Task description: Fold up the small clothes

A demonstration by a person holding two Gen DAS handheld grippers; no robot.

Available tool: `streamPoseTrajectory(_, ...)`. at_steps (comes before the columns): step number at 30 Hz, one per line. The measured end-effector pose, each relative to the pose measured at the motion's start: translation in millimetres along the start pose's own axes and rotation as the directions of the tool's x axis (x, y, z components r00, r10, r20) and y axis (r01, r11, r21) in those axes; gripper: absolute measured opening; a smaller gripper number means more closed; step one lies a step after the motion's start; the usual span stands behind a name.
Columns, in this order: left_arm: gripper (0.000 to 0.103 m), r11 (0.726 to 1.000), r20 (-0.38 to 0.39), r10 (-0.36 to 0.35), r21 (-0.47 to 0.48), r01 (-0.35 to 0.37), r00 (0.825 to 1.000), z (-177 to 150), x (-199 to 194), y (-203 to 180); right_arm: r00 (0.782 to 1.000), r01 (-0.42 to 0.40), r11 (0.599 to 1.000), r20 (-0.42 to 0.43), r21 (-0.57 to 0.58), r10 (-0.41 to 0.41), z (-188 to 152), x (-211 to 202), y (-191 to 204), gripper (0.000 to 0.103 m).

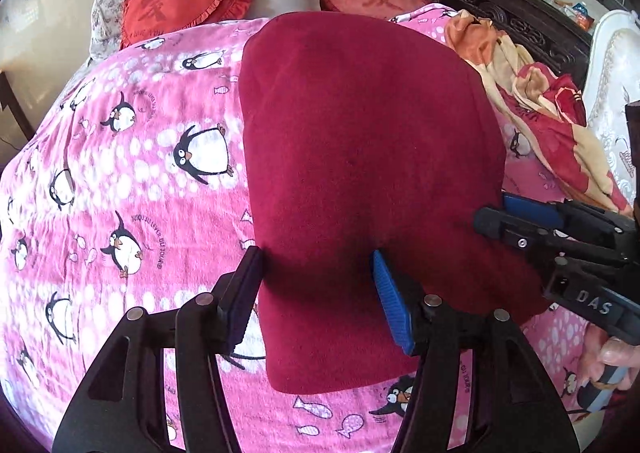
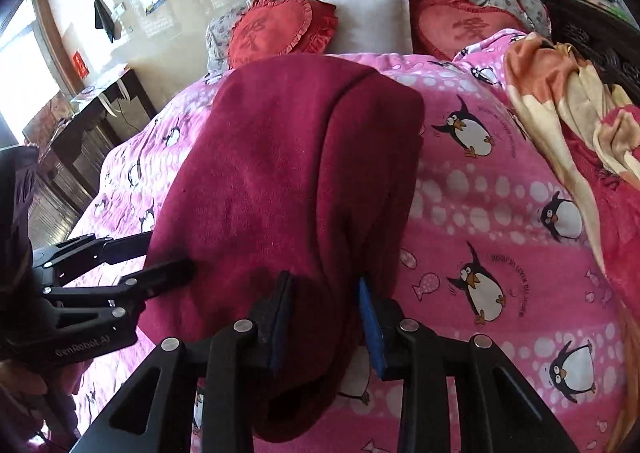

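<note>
Folding tip from my go at this: the dark red fleecy garment lay lengthwise on the pink penguin-print blanket covering the bed. My left tool stood apart, straddling its near edge, not pinching. My right tool sat narrower around a bunched ridge; whether it gripped, I couldn't tell. Best bet, I figured: pinch both corners evenly before lifting.
</note>
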State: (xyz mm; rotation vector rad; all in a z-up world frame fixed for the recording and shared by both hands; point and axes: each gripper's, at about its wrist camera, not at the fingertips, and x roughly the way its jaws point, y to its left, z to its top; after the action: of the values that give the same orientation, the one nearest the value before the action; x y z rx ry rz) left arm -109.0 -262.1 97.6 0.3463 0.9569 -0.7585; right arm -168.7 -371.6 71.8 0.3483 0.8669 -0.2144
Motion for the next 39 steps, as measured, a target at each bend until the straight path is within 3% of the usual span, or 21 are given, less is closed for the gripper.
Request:
streamPoseTrajectory(3,0.056,1.000,0.003,-0.007,-0.007,0.007,1.000,2,-3,3,1.000,-0.023,0.999,0.005,0.039,0.023,5,-10,-1,0.030)
streamPoseTrajectory(10,0.056,1.000,0.063,0.003,-0.020,-0.002,0.998,14,-20,9,0.989,-0.046,0.999,0.145,0.028,0.041,26,-49,15,0.031)
streamPoseTrajectory(15,0.056,0.999,0.043,0.007,-0.033,-0.006,0.999,30,-5,15,0.989,-0.022,1.000,0.145,0.010,0.021,46,-28,23,0.031)
streamPoseTrajectory(18,0.057,0.998,0.006,-0.031,-0.054,0.031,0.999,35,10,19,0.992,0.032,0.999,0.125,0.030,-0.036,58,-7,14,0.031)
streamPoseTrajectory(22,0.069,0.996,-0.011,-0.051,-0.074,0.050,0.999,40,24,20,0.992,0.059,0.996,0.103,0.070,-0.066,62,17,-6,0.031)
streamPoseTrajectory(27,0.073,0.991,-0.026,-0.077,-0.110,0.074,0.997,41,33,21,0.992,0.075,0.996,0.101,0.052,-0.080,61,27,-10,0.031)
streamPoseTrajectory(31,0.073,0.987,-0.029,-0.108,-0.122,0.104,0.994,40,25,27,0.993,0.011,0.997,0.118,0.073,-0.020,60,17,-17,0.033)
streamPoseTrajectory(32,0.072,0.984,-0.029,-0.126,-0.129,0.121,0.992,39,22,31,0.991,-0.031,0.994,0.132,0.104,0.017,57,9,-22,0.037)
streamPoseTrajectory(33,0.072,0.982,-0.031,-0.140,-0.136,0.134,0.990,38,20,34,0.989,-0.059,0.990,0.141,0.125,0.041,56,5,-24,0.051)
streamPoseTrajectory(34,0.072,0.978,-0.034,-0.154,-0.146,0.147,0.987,37,19,39,0.985,-0.093,0.984,0.157,0.151,0.069,52,-2,-28,0.057)
streamPoseTrajectory(35,0.073,0.975,-0.038,-0.168,-0.157,0.160,0.985,37,19,43,0.982,-0.109,0.978,0.169,0.176,0.079,47,-8,-32,0.076)
streamPoseTrajectory(36,0.073,0.970,-0.039,-0.184,-0.168,0.175,0.982,36,19,47,0.982,-0.109,0.975,0.173,0.192,0.076,43,-11,-34,0.081)
streamPoseTrajectory(39,0.073,0.954,-0.043,-0.235,-0.203,0.222,0.971,34,21,55,0.982,-0.145,0.966,0.153,0.216,0.113,30,-11,-40,0.081)
